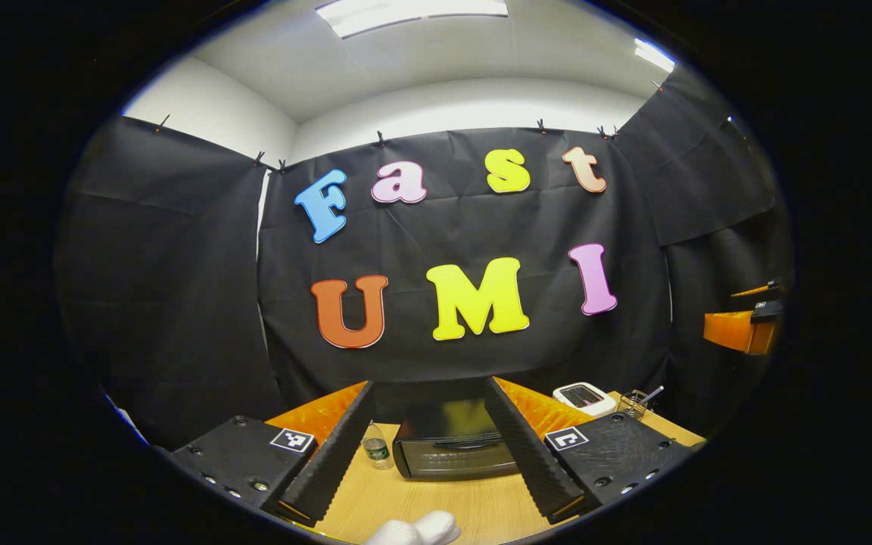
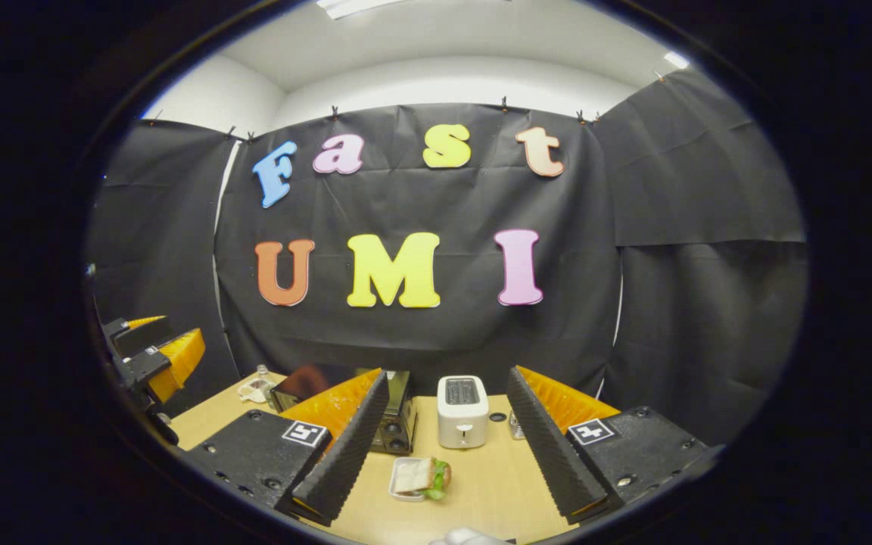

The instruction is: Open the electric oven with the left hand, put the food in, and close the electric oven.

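The black electric oven (image 1: 455,448) stands on the wooden table (image 1: 436,507) with its door shut, straight ahead of my left gripper (image 1: 428,386). That gripper is open, holds nothing, and is well short of the oven. In the right gripper view the oven (image 2: 400,415) is partly hidden behind one finger. A sandwich in a small white tray (image 2: 421,478) lies on the table in front of my right gripper (image 2: 448,372), which is open, empty and above the table. The other gripper (image 2: 150,354) hangs at the left edge of that view.
A white toaster (image 2: 462,411) stands right of the oven, with a small jar (image 2: 515,425) beside it. A small bottle (image 1: 377,446) stands left of the oven and a wire basket (image 1: 633,405) sits behind the toaster (image 1: 583,397). Black cloth walls enclose the table.
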Motion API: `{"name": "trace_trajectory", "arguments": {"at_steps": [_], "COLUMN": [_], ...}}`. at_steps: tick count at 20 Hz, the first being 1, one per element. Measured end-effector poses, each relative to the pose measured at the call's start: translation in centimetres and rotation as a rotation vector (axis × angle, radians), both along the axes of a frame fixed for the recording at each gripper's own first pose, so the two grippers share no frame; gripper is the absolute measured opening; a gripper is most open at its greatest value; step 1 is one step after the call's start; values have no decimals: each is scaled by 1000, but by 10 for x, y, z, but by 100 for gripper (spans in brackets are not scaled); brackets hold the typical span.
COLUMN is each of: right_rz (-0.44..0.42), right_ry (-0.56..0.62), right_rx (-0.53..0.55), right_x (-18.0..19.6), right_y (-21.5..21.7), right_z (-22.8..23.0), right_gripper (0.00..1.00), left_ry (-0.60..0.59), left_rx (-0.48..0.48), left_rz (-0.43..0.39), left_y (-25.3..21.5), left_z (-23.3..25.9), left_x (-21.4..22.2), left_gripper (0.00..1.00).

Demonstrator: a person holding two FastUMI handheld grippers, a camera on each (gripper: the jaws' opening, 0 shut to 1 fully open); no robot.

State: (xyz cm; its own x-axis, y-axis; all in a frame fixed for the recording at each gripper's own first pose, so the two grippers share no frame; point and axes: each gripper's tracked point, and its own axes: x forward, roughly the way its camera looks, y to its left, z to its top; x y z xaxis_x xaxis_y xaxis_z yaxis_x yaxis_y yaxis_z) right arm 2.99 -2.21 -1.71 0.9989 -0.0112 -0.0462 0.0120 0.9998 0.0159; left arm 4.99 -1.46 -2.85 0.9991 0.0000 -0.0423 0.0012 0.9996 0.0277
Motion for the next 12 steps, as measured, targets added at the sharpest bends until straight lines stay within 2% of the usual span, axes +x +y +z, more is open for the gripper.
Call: {"name": "trace_trajectory", "arguments": {"at_steps": [1,2,3,4,5,6,10,11,12], "right_rz": [0,-1,-3,-5,-7,-10,-27,-32,-37], "right_ry": [5,10,12,15,17,15,25,35,45], "right_rx": [0,-2,-4,-7,-9,-12,-46,-52,-54], "right_x": [1,3,4,6,7,8,9,10,11], "right_y": [-1,-2,-4,-6,-8,-10,-21,-24,-27], "right_z": [-1,-3,-3,-2,-2,-2,-1,-3,-5], "right_gripper": [100,90,100,100,91,100,100,90,100], "left_ry": [10,18,31,47,64,82,163,189,219], "left_rx": [1,0,-6,-17,-27,-35,-69,-68,-71], "left_rz": [-4,-8,-12,-20,-26,-25,-39,-41,-39], "left_y": [-3,-5,-8,-13,-17,-20,-33,-36,-39], "left_z": [-7,-13,-21,-30,-38,-49,-92,-104,-119], "left_x": [7,13,20,28,37,45,86,97,105], "left_gripper": [95,95,95,95,95,95,95,95,95]}}
